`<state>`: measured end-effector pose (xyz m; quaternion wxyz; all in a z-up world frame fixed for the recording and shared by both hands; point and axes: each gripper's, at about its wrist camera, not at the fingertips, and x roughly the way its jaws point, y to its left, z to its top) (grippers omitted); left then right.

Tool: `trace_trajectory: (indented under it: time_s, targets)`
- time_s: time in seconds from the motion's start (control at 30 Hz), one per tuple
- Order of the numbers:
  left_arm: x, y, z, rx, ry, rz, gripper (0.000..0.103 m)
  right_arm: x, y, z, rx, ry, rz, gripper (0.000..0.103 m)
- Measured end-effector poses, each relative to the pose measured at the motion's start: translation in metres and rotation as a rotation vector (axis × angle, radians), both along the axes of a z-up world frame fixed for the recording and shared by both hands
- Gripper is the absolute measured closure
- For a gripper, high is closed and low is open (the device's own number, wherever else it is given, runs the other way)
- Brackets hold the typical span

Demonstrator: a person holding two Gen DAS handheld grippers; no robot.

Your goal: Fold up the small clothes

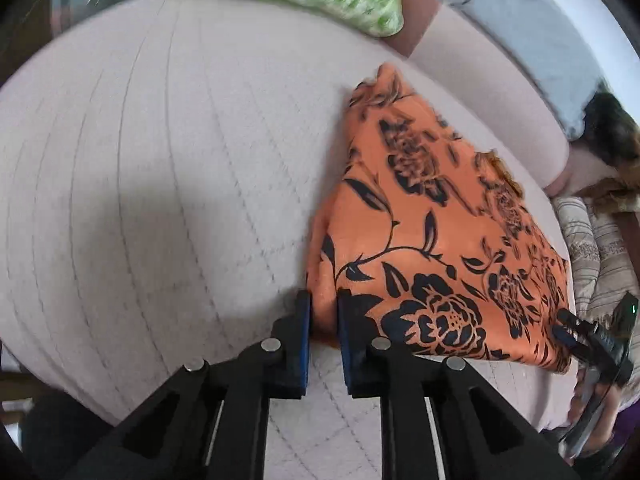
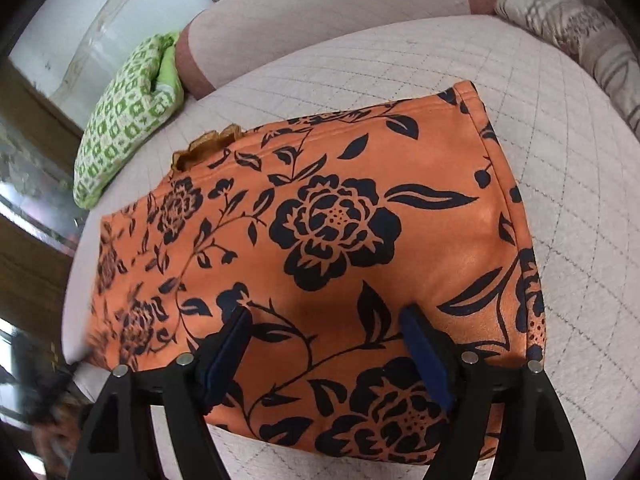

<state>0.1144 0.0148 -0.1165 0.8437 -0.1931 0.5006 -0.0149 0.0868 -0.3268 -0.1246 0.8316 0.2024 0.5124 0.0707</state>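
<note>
The quilted pale-pink bed [image 2: 540,128] carries the orange garment with a black flower print [image 2: 340,220], lying flat and partly folded. Your left tool [image 1: 323,312] is clenched on its near corner edge. Your right tool [image 2: 326,334] hangs released above the cloth. Keep that corner pinched, lift low, and carry it squarely across so edges meet.

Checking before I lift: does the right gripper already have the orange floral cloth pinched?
No. The right gripper stands wide open over the orange floral cloth, with neither pad pressing a fold.
</note>
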Motion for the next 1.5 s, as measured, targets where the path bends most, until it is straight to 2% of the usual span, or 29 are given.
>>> trace_trajectory:
  time_s: [0.03, 0.07, 0.1, 0.13, 0.17, 0.23, 0.3, 0.33, 0.4, 0.43, 0.47, 0.5, 0.57, 0.63, 0.67, 0.7, 0.83, 0.87, 0.93, 0.97, 1.07, 1.1, 1.13, 1.17, 1.2, 1.23, 1.27, 1.37, 1.5]
  targets:
    - [0.001, -0.004, 0.011, 0.028, -0.010, -0.017, 0.078, 0.002, 0.002, -0.002, -0.002, 0.003, 0.001, 0.021]
    - [0.004, -0.007, 0.024, 0.043, -0.039, -0.027, 0.064, 0.002, 0.003, -0.002, -0.005, 0.001, 0.005, 0.021]
    - [0.009, -0.009, 0.040, 0.040, -0.096, -0.053, 0.056, 0.001, 0.004, -0.003, -0.008, -0.002, 0.015, 0.019]
    - [0.017, -0.011, 0.053, 0.042, -0.148, -0.074, 0.043, 0.001, 0.005, -0.003, -0.012, -0.006, 0.023, 0.018]
    - [0.027, -0.007, 0.059, 0.050, -0.187, -0.080, 0.039, 0.001, 0.006, -0.003, -0.015, -0.008, 0.026, 0.017]
    - [0.067, -0.006, 0.060, 0.060, -0.179, -0.099, 0.039, 0.001, 0.006, -0.002, -0.011, -0.010, 0.026, 0.016]
    - [0.114, -0.005, 0.042, 0.041, -0.104, -0.131, 0.056, 0.001, 0.004, -0.003, 0.005, -0.010, 0.023, 0.015]
    - [0.133, -0.005, 0.031, 0.044, -0.064, -0.148, 0.073, 0.001, 0.002, -0.003, 0.019, -0.011, 0.020, 0.015]
    - [0.167, 0.002, 0.008, 0.042, 0.033, -0.157, 0.078, 0.001, 0.000, -0.003, 0.037, -0.011, 0.025, 0.015]
    - [0.177, 0.003, 0.002, 0.015, 0.050, -0.151, 0.079, 0.001, -0.002, -0.003, 0.045, -0.012, 0.029, 0.015]
    - [0.183, 0.004, 0.003, 0.007, 0.051, -0.141, 0.091, 0.000, -0.002, -0.003, 0.050, -0.012, 0.032, 0.015]
    - [0.186, 0.000, 0.012, 0.019, 0.030, -0.156, 0.092, 0.000, -0.003, -0.003, 0.055, -0.012, 0.035, 0.015]
    - [0.180, -0.008, 0.030, 0.068, -0.051, -0.179, 0.092, -0.001, -0.002, -0.003, 0.051, -0.013, 0.045, 0.015]
    - [0.184, -0.006, 0.012, 0.088, 0.010, -0.157, 0.090, -0.001, -0.001, -0.004, 0.046, -0.015, 0.046, 0.015]
    - [0.185, -0.004, 0.001, 0.094, 0.030, -0.149, 0.085, -0.002, 0.001, -0.004, 0.045, -0.016, 0.044, 0.013]
    - [0.183, -0.003, 0.001, 0.092, 0.007, -0.140, 0.084, -0.002, 0.002, -0.003, 0.042, -0.017, 0.045, 0.012]
    - [0.172, -0.013, 0.034, 0.151, -0.103, -0.125, 0.074, -0.002, 0.000, 0.007, 0.053, -0.001, 0.044, 0.012]
    - [0.170, -0.018, 0.044, 0.169, -0.146, -0.145, 0.069, -0.001, -0.004, 0.013, 0.074, -0.019, 0.040, 0.012]
    - [0.171, -0.031, 0.051, 0.223, -0.195, -0.189, 0.066, 0.006, -0.014, 0.033, 0.105, -0.086, 0.024, 0.012]
    - [0.175, -0.036, 0.046, 0.232, -0.176, -0.198, 0.066, 0.013, -0.019, 0.041, 0.114, -0.109, 0.016, 0.012]
    - [0.197, -0.040, 0.011, 0.250, -0.038, -0.185, 0.063, 0.051, -0.043, 0.046, 0.225, -0.148, -0.008, 0.012]
    - [0.202, -0.042, 0.004, 0.254, -0.029, -0.177, 0.061, 0.065, -0.053, 0.039, 0.245, -0.150, -0.028, 0.012]
    - [0.204, -0.042, 0.004, 0.272, -0.049, -0.160, 0.054, 0.083, -0.067, 0.024, 0.254, -0.121, -0.076, 0.012]
    - [0.205, -0.042, 0.005, 0.275, -0.046, -0.152, 0.052, 0.097, -0.080, 0.005, 0.258, -0.061, -0.130, 0.012]
    - [0.204, -0.041, 0.007, 0.265, -0.042, -0.145, 0.052, 0.107, -0.094, -0.020, 0.320, 0.017, -0.183, 0.015]
    - [0.201, -0.039, 0.009, 0.258, -0.040, -0.138, 0.052, 0.106, -0.106, -0.030, 0.421, 0.004, -0.251, 0.015]
    - [0.195, -0.031, 0.016, 0.262, -0.043, -0.133, 0.053, 0.101, -0.108, -0.022, 0.433, -0.024, -0.278, 0.015]
    - [0.164, -0.026, 0.038, 0.293, -0.125, -0.124, 0.052, 0.079, -0.088, 0.015, 0.283, -0.093, -0.229, 0.015]
    - [0.118, -0.033, 0.052, 0.291, -0.156, -0.124, 0.048, 0.031, -0.064, 0.031, 0.273, -0.103, -0.159, 0.015]
